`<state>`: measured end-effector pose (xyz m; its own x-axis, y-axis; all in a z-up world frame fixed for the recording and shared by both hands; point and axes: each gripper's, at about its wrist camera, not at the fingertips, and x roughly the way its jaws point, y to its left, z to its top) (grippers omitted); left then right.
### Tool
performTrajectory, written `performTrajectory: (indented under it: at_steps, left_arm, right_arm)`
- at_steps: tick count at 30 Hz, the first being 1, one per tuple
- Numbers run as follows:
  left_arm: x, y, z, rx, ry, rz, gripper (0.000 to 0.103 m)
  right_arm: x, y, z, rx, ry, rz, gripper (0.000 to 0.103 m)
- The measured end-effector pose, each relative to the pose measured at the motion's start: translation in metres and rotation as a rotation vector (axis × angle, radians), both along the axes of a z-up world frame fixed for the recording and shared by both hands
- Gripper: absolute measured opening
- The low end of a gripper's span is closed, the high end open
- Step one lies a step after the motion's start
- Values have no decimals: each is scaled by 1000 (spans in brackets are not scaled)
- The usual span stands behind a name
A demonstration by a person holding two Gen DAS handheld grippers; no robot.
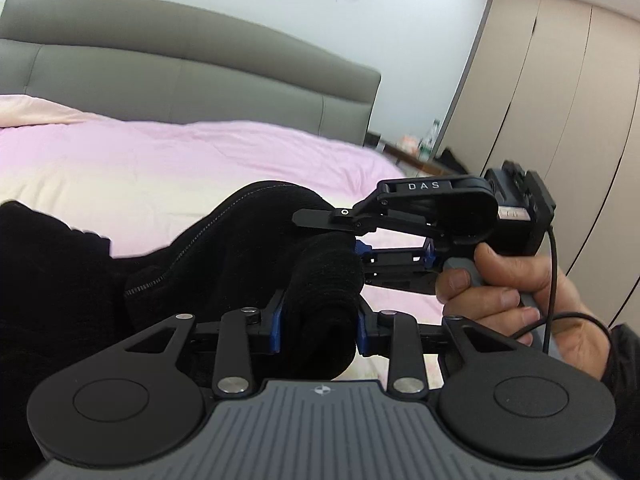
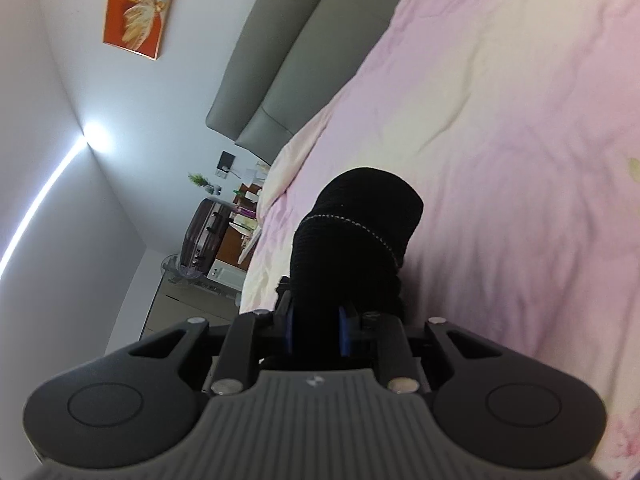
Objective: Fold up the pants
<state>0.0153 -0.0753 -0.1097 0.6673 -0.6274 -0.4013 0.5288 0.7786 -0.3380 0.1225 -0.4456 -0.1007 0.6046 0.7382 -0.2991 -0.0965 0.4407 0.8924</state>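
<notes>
The black pants [image 1: 80, 272] are lifted above the pink bed, with grey stitching along a seam. My left gripper [image 1: 320, 320] is shut on a thick bunch of the black fabric between its blue pads. My right gripper [image 1: 356, 240] shows in the left wrist view just beyond, held in a hand [image 1: 512, 292], and is also shut on the pants. In the right wrist view my right gripper [image 2: 318, 334] clamps a roll of the black pants [image 2: 360, 232], which bulges up in front of the camera. The rest of the pants hangs off to the left.
A pink and cream quilt [image 1: 192, 168] covers the bed, with a grey padded headboard [image 1: 192, 76] behind. Beige wardrobe doors [image 1: 560, 100] stand at the right. A nightstand with clutter [image 2: 240, 216] and a suitcase [image 2: 204, 236] sit beside the bed.
</notes>
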Motion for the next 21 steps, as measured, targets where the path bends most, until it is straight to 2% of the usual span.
performTrajectory:
  at_steps: [3, 5, 10, 13, 18, 21]
  left_arm:
    - [6, 39, 15, -72, -1, 5, 37]
    - [13, 69, 21, -146, 10, 10, 37]
    - [32, 139, 17, -312, 16, 23, 37]
    - [39, 173, 11, -364, -5, 55, 37]
    - [47, 236, -18, -608, 62, 140, 37]
    - [48, 264, -30, -653, 103, 210, 37]
  right_arm:
    - [6, 35, 31, -1, -25, 6, 17]
    - [13, 62, 51, -27, -40, 21, 17]
    - [38, 140, 98, -178, -80, 87, 17]
    - [54, 185, 109, -250, -75, 123, 17]
    - [74, 261, 118, -325, -90, 203, 19]
    - [86, 309, 116, -411, -101, 269, 19]
